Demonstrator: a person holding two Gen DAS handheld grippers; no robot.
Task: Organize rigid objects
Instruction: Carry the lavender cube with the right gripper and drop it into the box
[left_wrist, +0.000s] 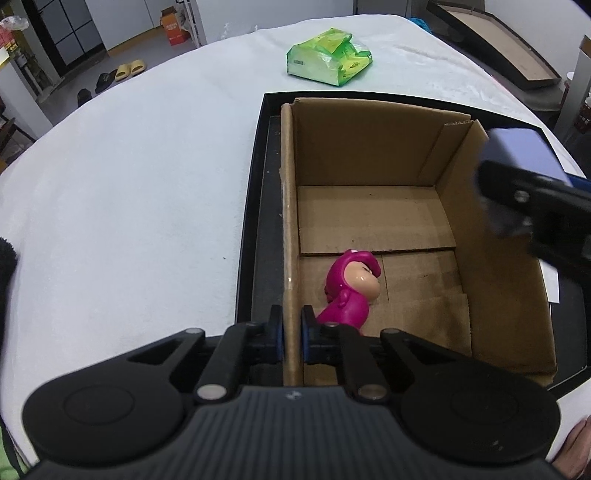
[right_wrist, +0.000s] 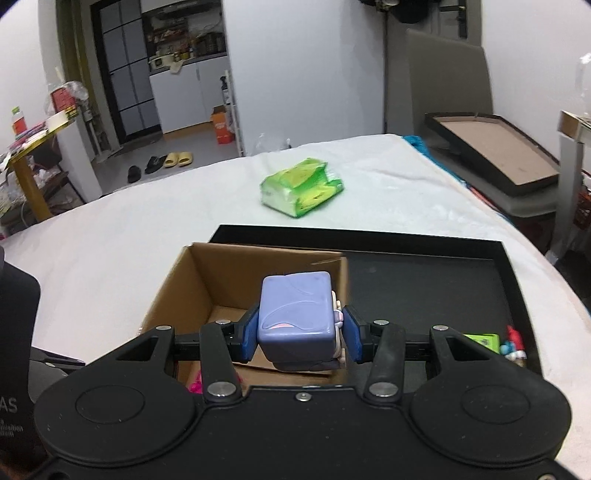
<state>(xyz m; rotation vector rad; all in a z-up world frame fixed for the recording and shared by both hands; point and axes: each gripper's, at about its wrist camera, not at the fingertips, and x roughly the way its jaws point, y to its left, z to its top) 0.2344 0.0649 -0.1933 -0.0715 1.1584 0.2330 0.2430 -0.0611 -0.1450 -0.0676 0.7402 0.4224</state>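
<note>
An open cardboard box (left_wrist: 369, 155) stands in a black tray (left_wrist: 258, 221) on the white table. A magenta toy figure (left_wrist: 351, 291) lies on the box floor. My left gripper (left_wrist: 291, 339) is shut on the box's left wall. My right gripper (right_wrist: 301, 334) is shut on a purple cube-shaped toy (right_wrist: 295, 317) and holds it above the box's (right_wrist: 207, 280) right wall; it also shows at the right of the left wrist view (left_wrist: 517, 155). A sliver of the magenta figure (right_wrist: 195, 386) shows below it.
A green tissue pack (left_wrist: 328, 57) lies on the table beyond the tray. A green block (right_wrist: 484, 339) and a small red and blue figure (right_wrist: 513, 345) sit in the tray's (right_wrist: 424, 280) right corner. A chair and another tray (right_wrist: 495, 151) stand past the table's right edge.
</note>
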